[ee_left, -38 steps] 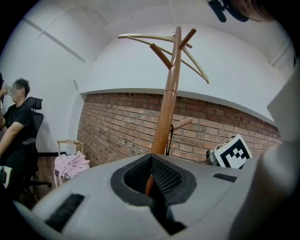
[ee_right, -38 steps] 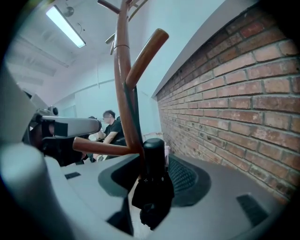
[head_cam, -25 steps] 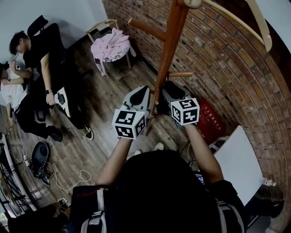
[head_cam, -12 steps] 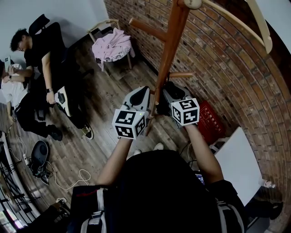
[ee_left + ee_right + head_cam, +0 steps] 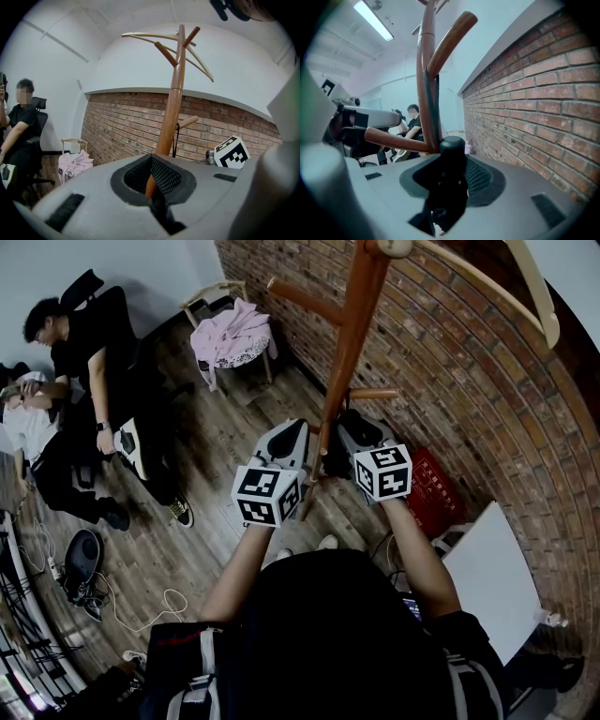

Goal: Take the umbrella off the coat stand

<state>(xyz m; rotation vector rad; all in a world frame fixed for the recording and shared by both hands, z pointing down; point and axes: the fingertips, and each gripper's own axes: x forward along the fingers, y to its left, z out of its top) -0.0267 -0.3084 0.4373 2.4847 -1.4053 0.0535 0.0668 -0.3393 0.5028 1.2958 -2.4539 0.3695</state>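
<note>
Centre: coat stand, standing on the floor just before the brick wall, which fills the right of the frame. The left hand-held gripper lies left of the stand, the right hand-held gripper right of it. The latter's jaws, just closing, have the umbrella between them. Upper centre: chair against the wall, clothes on it. Upper left: seated person.

glossy wooden coat stand, rough brick wall
</note>
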